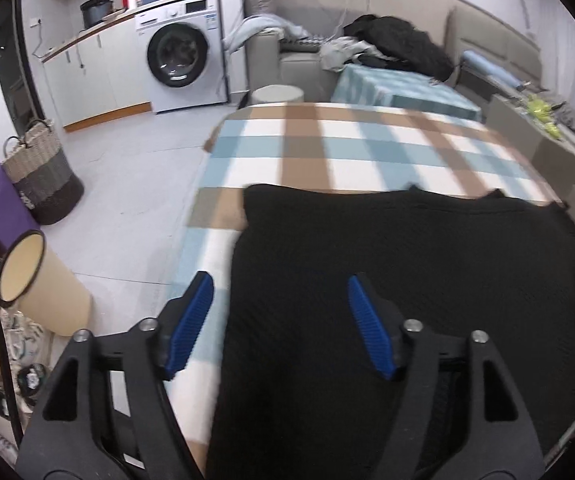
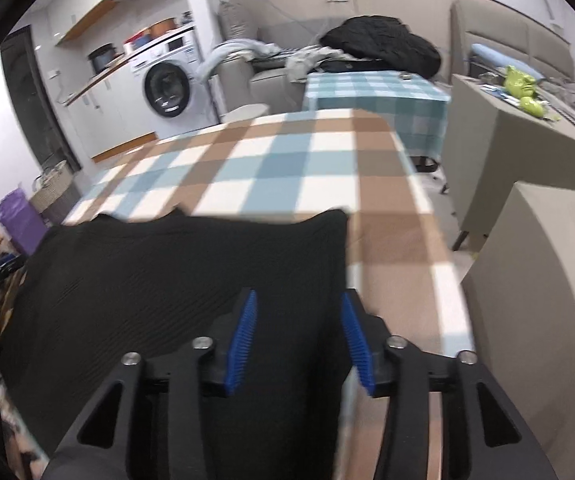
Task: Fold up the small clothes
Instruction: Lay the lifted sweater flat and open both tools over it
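We see a black knitted garment [image 1: 387, 264] spread flat on the near part of a table covered by a brown, blue and white checked tablecloth [image 1: 327, 148]. Its far edge runs across the cloth, with a few small peaks along it; blur keeps us from telling whether it is a sweater or some other top.

Our left gripper [image 1: 281, 322] hangs over the garment's left edge with its jaws spread apart. The blue ribbed pads [image 1: 369, 330] press on nothing: one sits over the tablecloth, the other over the black knit, and the edge of the fabric lies between them, ungripped.

Our right gripper [image 2: 297, 338] stands over the garment's right edge, likewise released. Its left pad is over the black fabric and its right pad is just past the hem, above the checked cloth.

Beyond the table we make out a washing machine [image 1: 183, 54] under a counter, a second table with a teal checked cover [image 2: 375, 92], and a dark heap of clothing [image 2: 383, 42] on a sofa. A woven basket [image 1: 43, 172] stands on the floor at left.
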A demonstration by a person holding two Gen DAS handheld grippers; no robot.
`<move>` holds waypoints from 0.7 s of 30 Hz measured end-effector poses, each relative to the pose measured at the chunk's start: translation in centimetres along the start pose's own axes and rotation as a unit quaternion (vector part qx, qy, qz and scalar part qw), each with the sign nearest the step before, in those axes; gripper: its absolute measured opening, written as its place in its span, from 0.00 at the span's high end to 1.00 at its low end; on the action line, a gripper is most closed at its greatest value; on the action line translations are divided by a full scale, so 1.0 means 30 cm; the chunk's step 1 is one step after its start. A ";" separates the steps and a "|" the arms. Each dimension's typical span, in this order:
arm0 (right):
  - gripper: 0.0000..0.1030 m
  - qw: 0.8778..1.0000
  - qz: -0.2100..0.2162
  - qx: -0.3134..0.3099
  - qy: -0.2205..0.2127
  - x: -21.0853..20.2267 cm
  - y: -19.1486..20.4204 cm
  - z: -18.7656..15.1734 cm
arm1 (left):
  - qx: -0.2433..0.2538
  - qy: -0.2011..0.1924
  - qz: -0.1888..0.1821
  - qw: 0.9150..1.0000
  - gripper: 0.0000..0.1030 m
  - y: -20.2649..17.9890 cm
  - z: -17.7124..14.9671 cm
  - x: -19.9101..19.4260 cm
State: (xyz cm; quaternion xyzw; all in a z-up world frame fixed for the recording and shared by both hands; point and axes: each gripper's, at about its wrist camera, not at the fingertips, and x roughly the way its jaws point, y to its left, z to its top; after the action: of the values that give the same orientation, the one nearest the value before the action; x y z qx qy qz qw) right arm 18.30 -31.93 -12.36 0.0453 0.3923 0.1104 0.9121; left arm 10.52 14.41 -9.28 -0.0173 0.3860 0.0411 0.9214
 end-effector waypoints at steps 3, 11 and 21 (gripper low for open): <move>0.41 0.999 0.025 -0.023 0.016 -0.044 0.088 -0.077 | 0.021 -0.008 -0.032 0.999 0.28 -0.096 -0.063 -0.070; 0.38 0.994 0.043 -0.087 0.043 -0.080 0.248 -0.271 | 0.070 0.028 -0.064 0.995 0.22 -0.251 -0.232 -0.114; 0.32 0.992 -0.033 -0.111 0.042 -0.213 0.195 -0.415 | 0.034 0.062 -0.049 0.996 0.22 -0.205 -0.384 -0.124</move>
State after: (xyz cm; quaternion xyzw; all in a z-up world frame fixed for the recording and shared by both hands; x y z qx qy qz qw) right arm 4.02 -27.80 -15.44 -0.0744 0.4170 0.1246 0.8972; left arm 0.31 7.31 -14.71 -0.0073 0.4425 -0.0183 0.8966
